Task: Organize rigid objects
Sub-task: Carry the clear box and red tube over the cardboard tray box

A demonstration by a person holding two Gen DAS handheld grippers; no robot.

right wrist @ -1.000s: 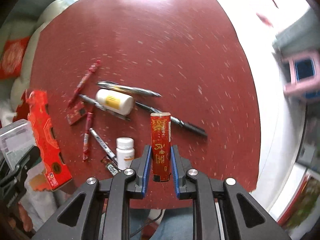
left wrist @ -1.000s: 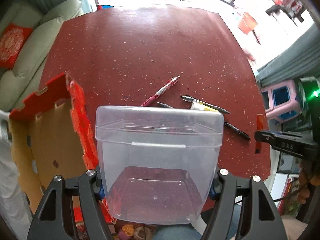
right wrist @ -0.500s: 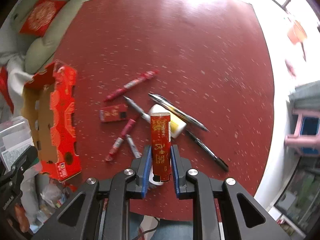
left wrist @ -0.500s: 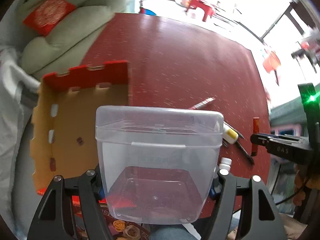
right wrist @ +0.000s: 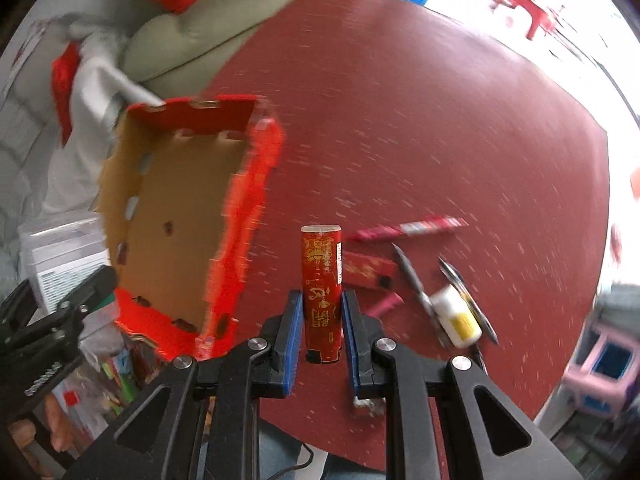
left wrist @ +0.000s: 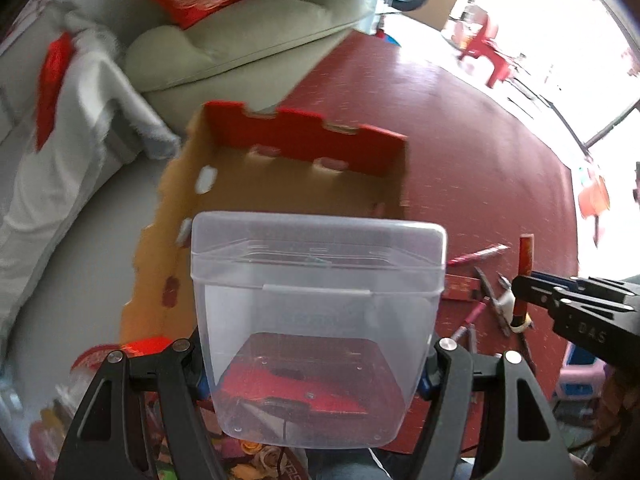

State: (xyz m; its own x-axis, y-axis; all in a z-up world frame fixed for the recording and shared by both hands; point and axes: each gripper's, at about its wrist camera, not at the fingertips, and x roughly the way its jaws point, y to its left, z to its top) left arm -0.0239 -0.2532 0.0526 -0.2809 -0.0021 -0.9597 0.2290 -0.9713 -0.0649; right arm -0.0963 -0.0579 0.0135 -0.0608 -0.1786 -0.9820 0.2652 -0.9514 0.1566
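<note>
The left gripper's fingers [left wrist: 182,364] squeeze a clear plastic tub [left wrist: 318,320] held up over the open cardboard box [left wrist: 304,140], and the right gripper [right wrist: 320,334] pinches a little red stick [right wrist: 321,292] above the red table [right wrist: 440,120], near the box. I think both go in the box, so lower each one slowly, flat and side by side. Let go only when it sits on the bottom.

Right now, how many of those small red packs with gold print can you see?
2. The held pack stands upright, clamped in the right gripper. The second pack lies flat on the table just right of it, beside the pens. The grippers may hide more.
</note>
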